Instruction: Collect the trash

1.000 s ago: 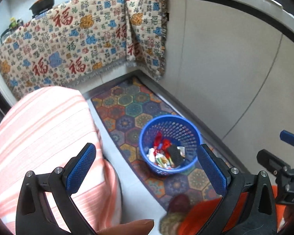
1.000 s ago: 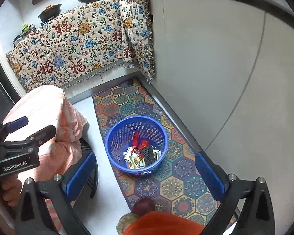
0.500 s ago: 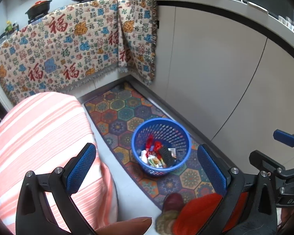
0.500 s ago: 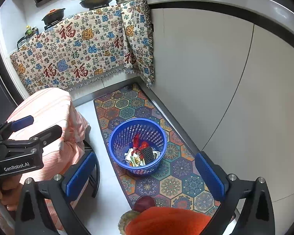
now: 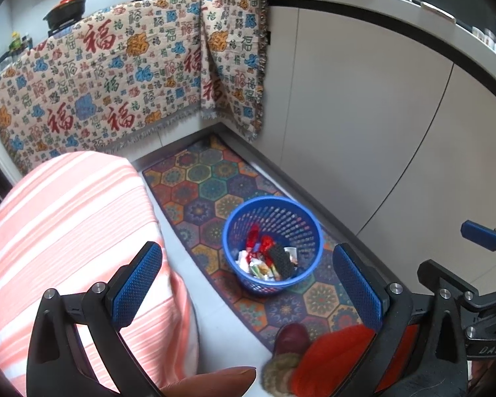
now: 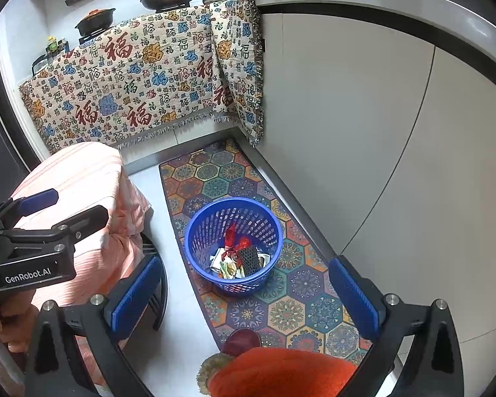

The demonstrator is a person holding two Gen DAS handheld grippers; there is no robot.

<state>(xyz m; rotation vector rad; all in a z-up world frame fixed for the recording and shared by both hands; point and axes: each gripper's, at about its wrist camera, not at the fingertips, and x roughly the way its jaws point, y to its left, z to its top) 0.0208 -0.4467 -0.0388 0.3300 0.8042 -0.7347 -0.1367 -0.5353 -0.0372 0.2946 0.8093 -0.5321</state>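
A blue mesh basket [image 5: 309, 231] [image 6: 198, 228] stands on a colourful hexagon mat on the floor. Inside it lies trash [image 5: 268, 259] [image 6: 238, 258]: red wrappers, white and green packets and a black mesh piece. My left gripper [image 5: 248, 284] hangs high above the floor, open, with nothing between its blue pads. My right gripper [image 6: 244, 292] is also open and empty, well above the basket. The left gripper [image 6: 36, 228] shows from the side in the right wrist view, and the right gripper [image 5: 473, 271] at the edge of the left wrist view.
A stool under a pink striped cloth [image 5: 66, 231] [image 6: 89, 192] stands left of the mat [image 6: 281, 301]. Grey cabinet fronts [image 6: 363, 132] run along the right. A patterned cloth [image 6: 132, 79] drapes the counter with pans at the back. An orange slipper [image 6: 281, 370] shows at the bottom.
Both grippers have risen and drawn back from the basket, which now looks smaller and lower in both views. Both stay open and empty.
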